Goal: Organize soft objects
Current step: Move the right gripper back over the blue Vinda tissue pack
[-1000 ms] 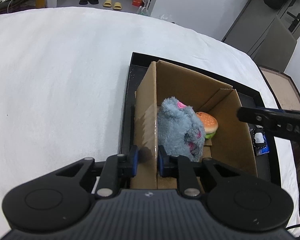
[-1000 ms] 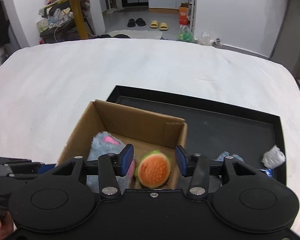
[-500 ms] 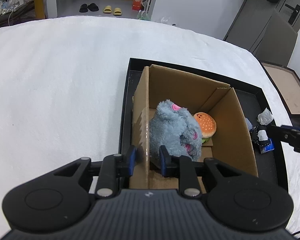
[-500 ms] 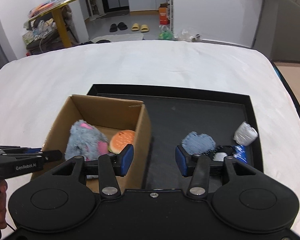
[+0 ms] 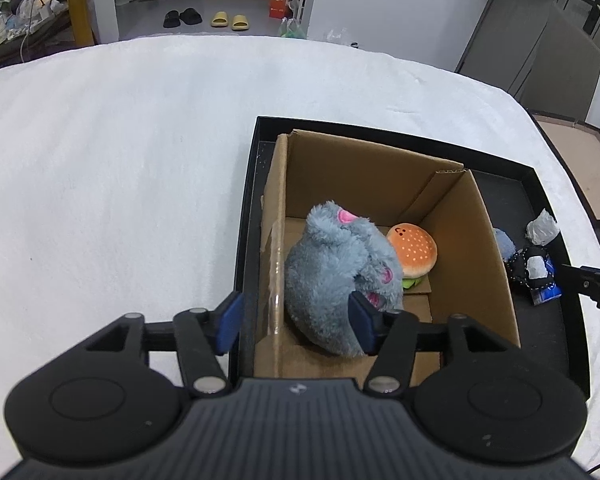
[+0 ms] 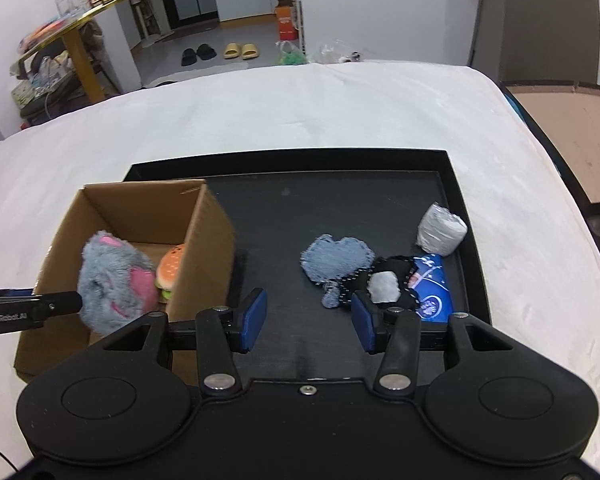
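Soft pieces (image 6: 336, 260) are lying on the black tray (image 6: 456, 184) beside the box (image 6: 204, 248); the right gripper (image 6: 309, 320) is hovering wide open, needing centring over the blue patch before closing.

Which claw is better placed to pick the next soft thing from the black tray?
Probably the right claw: it is open, facing the blue fuzzy piece. The left claw straddles the box wall.
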`<state>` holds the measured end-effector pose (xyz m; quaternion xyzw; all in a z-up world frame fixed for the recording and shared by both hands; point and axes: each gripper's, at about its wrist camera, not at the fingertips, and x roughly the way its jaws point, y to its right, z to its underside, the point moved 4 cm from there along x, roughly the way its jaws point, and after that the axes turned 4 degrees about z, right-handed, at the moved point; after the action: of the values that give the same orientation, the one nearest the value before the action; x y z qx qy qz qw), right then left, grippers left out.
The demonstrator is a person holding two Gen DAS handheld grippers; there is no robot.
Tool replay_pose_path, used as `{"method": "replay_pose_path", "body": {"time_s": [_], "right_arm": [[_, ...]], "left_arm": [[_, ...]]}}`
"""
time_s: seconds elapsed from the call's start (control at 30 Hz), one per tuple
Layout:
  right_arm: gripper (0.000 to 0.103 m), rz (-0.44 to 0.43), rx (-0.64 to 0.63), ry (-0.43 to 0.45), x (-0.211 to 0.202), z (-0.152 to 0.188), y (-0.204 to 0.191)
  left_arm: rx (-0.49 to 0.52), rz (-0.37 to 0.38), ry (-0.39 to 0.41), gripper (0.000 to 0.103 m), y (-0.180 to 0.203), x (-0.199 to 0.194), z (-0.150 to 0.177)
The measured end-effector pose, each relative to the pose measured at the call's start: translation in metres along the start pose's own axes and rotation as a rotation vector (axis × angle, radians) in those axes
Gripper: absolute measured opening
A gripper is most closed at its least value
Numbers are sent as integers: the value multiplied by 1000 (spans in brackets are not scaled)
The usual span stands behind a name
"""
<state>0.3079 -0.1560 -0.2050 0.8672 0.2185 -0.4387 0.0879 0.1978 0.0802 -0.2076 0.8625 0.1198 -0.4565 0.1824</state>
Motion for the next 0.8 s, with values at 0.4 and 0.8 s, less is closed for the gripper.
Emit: {"method": "replay_pose_path", "body": {"time_s": [0.4,0.8], "right_arm": [[47,47,36,1,15,5,34],[56,94,34,-65,42,21,65]], "left_arm": [[24,-35,-10,68,11,7,-2],[43,-64,-41,69,20,18,0]]}}
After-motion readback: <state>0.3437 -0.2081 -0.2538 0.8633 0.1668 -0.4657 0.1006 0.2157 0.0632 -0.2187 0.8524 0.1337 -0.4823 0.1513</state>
